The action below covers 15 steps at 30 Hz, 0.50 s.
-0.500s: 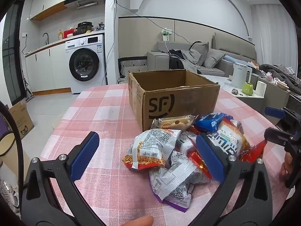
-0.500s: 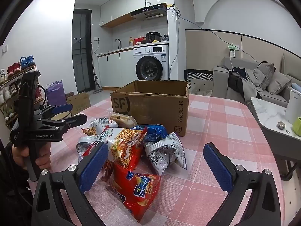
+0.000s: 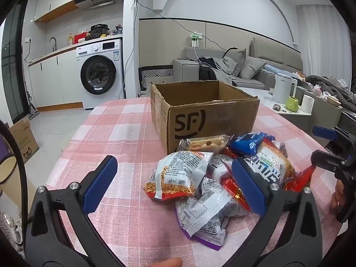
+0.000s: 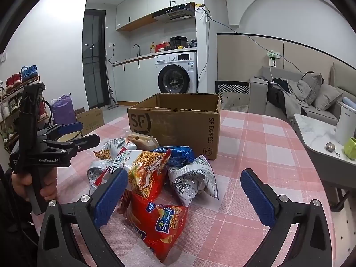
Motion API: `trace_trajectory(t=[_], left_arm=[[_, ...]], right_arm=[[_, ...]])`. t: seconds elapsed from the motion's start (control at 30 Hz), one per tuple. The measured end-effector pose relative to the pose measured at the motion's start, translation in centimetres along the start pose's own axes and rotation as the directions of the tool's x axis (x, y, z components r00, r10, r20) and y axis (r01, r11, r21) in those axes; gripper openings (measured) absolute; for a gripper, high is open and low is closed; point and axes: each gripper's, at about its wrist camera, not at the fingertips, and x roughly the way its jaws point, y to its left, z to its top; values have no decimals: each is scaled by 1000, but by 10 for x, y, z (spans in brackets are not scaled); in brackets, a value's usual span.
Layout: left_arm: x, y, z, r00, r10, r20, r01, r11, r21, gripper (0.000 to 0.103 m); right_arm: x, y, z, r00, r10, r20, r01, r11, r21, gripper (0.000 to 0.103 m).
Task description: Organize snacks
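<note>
Snack packets [image 3: 195, 184], about eight, lie heaped before one cardboard box [image 3: 211, 120]; both grippers' fingers [image 3: 100, 182] [image 4: 258, 195] gape, grasping nothing.

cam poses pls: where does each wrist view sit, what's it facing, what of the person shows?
Left wrist: on the left gripper, facing the snack pile and cardboard box; right gripper at its right edge.
Right wrist: on the right gripper, facing the same pile; left gripper and hand at left.
Shared: box, snacks, washing machine.
</note>
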Motion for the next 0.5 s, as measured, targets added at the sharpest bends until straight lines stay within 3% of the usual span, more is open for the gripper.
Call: trace_trajectory(t=[0.5], left_arm=[[-1,-4,-4,1000,-2,3,2,1000,6,102]], right_arm=[[-4,0,1,1000,1,9,-1,1000,0,103]])
